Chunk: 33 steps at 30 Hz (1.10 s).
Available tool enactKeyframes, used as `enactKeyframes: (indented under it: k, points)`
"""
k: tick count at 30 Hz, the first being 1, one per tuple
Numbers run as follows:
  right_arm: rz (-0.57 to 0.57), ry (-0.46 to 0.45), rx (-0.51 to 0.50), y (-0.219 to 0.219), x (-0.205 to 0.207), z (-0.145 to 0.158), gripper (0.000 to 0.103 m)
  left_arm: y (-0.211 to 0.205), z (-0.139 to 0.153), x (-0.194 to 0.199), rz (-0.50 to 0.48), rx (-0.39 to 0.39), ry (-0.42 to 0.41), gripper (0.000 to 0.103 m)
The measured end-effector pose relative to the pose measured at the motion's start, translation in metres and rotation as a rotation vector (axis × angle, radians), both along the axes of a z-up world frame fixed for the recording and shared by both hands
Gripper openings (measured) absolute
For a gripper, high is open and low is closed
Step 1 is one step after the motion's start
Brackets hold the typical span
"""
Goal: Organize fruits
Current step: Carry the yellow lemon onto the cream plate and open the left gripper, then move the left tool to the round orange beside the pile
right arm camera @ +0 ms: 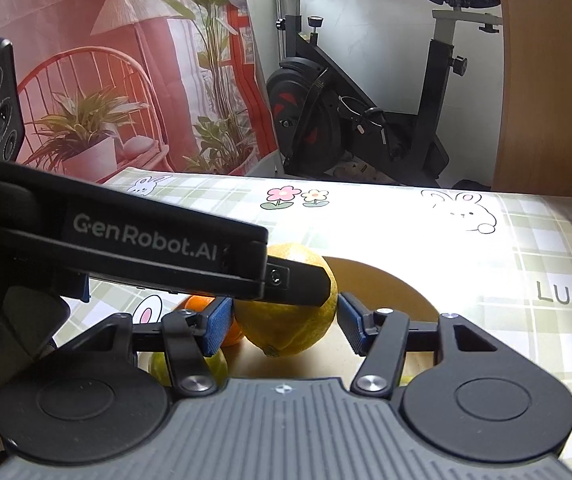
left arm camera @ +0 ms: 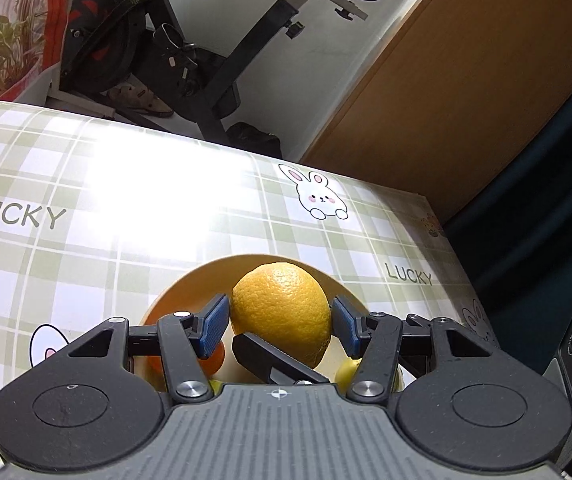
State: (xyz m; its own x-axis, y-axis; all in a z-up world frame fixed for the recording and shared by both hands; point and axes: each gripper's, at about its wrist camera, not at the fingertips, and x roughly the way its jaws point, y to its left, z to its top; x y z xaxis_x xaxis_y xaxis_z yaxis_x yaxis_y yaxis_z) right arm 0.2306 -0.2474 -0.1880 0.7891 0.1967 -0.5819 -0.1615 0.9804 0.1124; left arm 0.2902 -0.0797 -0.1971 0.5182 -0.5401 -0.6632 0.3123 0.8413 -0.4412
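Two claws meet over one bowl (left arm camera: 190, 280). The bowl holds one large lemon (left arm camera: 282, 312), one small orange (left arm camera: 216, 358) and at least two yellow-green fruits low at the claw bases, mostly hidden. The surface (left arm camera: 86, 240) wears a green-and-white plaid cloth printed with rabbits, flowers and the word LUCKY, with a strong glare across its middle. Behind it stand an exercise bike (right arm camera: 365, 120), a red backdrop (right arm camera: 86, 60) printed with plants, a lamp and a chair, and a wooden panel (left arm camera: 465, 80) at the right. The lemon is yellow, pebbled and oval, with a nub at its lower end, and sits in the bowl beside the orange. The left claw (left arm camera: 282, 320) is spread, its blue pads either side of the lemon; whether they touch cannot be told. The right claw (right arm camera: 284, 316) is spread too, flanking the same lemon with a gap at its right pad.
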Motion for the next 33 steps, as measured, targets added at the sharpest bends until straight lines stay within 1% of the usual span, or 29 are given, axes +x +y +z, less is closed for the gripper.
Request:
enactKeyframes:
  k: [6,10,14,20,25,30,33]
  points:
    - [-0.021,0.021,-0.008,0.002,0.008,-0.005,0.059,-0.004,-0.002,0.003,0.003,0.030,-0.003,0.058]
    - [-0.053,0.027,-0.003,0.003,0.012,-0.007,0.060,-0.005,-0.002,0.002,-0.004,0.030,-0.021,0.058]
    - [-0.065,0.022,-0.041,0.008,0.007,-0.004,0.060,-0.002,0.002,-0.003,-0.005,0.021,-0.038,0.058]
    - [-0.080,-0.024,-0.022,0.008,-0.015,0.013,0.060,0.010,0.027,-0.020,0.015,0.017,-0.107,0.058]
    - [-0.079,-0.065,0.005,0.013,-0.041,0.026,0.057,0.023,0.048,-0.042,0.042,0.044,-0.162,0.058]
    - [-0.076,-0.109,0.043,0.024,-0.066,0.035,0.055,0.041,0.059,-0.068,0.063,0.042,-0.194,0.058]
    - [-0.071,-0.145,0.048,0.033,-0.084,0.036,0.052,0.048,0.062,-0.085,0.062,0.058,-0.214,0.058]
